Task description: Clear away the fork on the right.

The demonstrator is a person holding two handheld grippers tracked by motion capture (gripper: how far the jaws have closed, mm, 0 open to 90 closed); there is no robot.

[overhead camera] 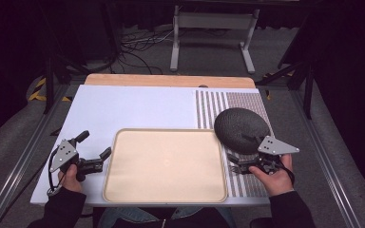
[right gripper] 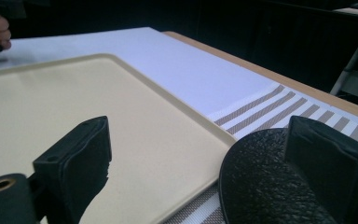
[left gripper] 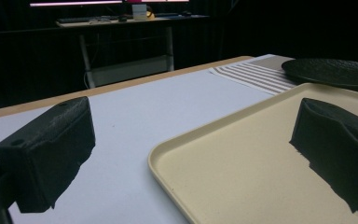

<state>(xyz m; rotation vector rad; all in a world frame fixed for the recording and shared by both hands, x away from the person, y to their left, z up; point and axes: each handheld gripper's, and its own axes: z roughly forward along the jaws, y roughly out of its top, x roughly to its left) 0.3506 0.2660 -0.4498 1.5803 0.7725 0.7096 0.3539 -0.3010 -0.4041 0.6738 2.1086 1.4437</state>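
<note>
- My right gripper [overhead camera: 245, 164] sits at the near right of the tabletop [overhead camera: 138, 107], over the striped mat [overhead camera: 228, 102], right hand [overhead camera: 273, 175] around its body.
- Its jaws stand wide apart, released, not pressing on anything. In the right gripper view one jaw is over the tray and the other over the plate's rim area; I can't tell whether that jaw touches the plate.
- Black plate [overhead camera: 241, 129]: dark, round, rough texture, lying on the striped mat just right of the tray's far right corner. In the high view the right gripper is at its near edge, and the grey three-cornered plate of the gripper overlaps the rim.
- In the right gripper view the black plate [right gripper: 261, 186] lies low right, its edge just beside the tray's rim, w/ mat stripes showing between and beyond.
- Beige tray [overhead camera: 166, 164]: rectangular, rounded corners, centre-near on the tabletop, betw. my two grippers. Nothing in it.
- My left gripper [overhead camera: 95, 151] is at the near left, over the white surface, just left of the tray; left hand [overhead camera: 69, 178] holds it.
- Left jaws are also released, spread wide. In the left gripper view one jaw is over the white tabletop, the other over the tray [left gripper: 242, 154], nothing betw. them.
- Same view shows the plate [left gripper: 331, 72] far off at upper right, flat on the mat, beyond the tray.
</note>
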